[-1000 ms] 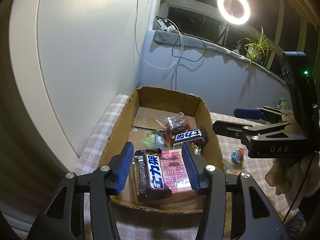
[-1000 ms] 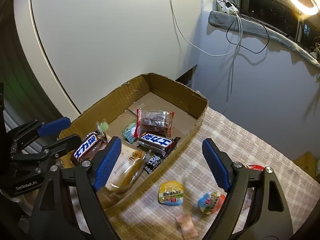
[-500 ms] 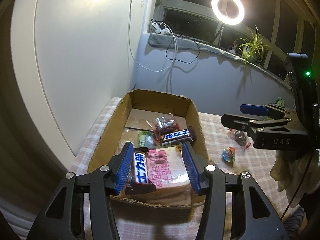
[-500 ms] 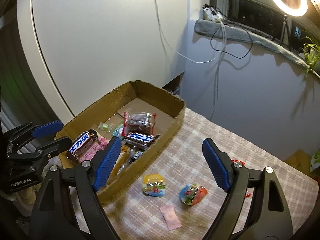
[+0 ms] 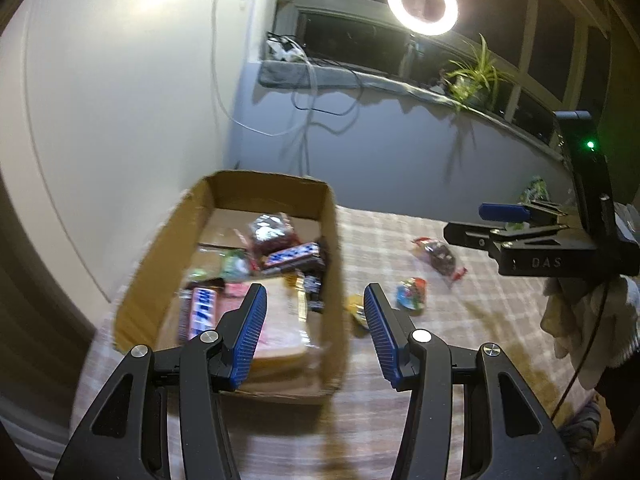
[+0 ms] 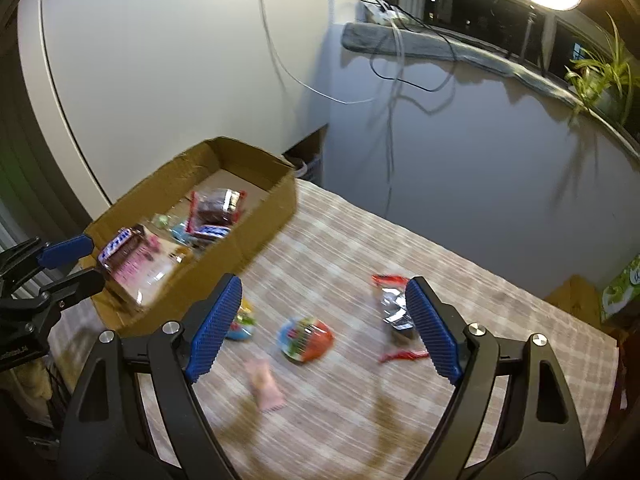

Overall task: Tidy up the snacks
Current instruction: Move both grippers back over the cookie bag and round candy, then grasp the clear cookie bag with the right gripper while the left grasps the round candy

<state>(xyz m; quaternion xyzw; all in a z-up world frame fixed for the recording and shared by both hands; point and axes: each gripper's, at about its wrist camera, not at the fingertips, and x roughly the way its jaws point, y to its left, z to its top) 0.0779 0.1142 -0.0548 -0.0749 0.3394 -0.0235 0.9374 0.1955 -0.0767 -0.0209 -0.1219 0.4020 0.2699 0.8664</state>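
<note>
**Snacks in and beside the cardboard box, seen from both wrist cameras**

We see an open cardboard box (image 5: 334,264) at the left end of a table covered with a checked cloth (image 6: 360,240). Inside it lie several snacks: a brown chocolate bar with a blue-and-white label (image 5: 202,312) near the front, resting against a pink-printed flat packet (image 6: 136,268); a second bar of the same kind (image 5: 294,256) further back; a clear packet of dark red pieces (image 5: 268,234) behind that; and a small green sweet (image 5: 236,266). Motion blur softens the box contents, so we read the smaller wrappers only roughly.

On the cloth to the right of the box we find loose snacks: a round yellow-topped cup (image 6: 242,322) just beside the box wall, a round blue-and-orange cup (image 6: 306,338) near it, a small pink sachet (image 6: 266,386) in front of both, and a clear packet with red ends (image 6: 394,314) further right.

The left gripper (image 5: 314,332) hangs above the front right corner of the box, its blue pads partly apart with nothing between them. The right gripper (image 6: 320,326) hangs over the cloth with its pads spread wide, framing the blue-and-orange cup below without touching it; it holds nothing.

Beyond the table are a pale wall, a ring light (image 5: 422,2), trailing cables (image 6: 384,80) and a potted plant (image 5: 474,76) on the window ledge.
</note>
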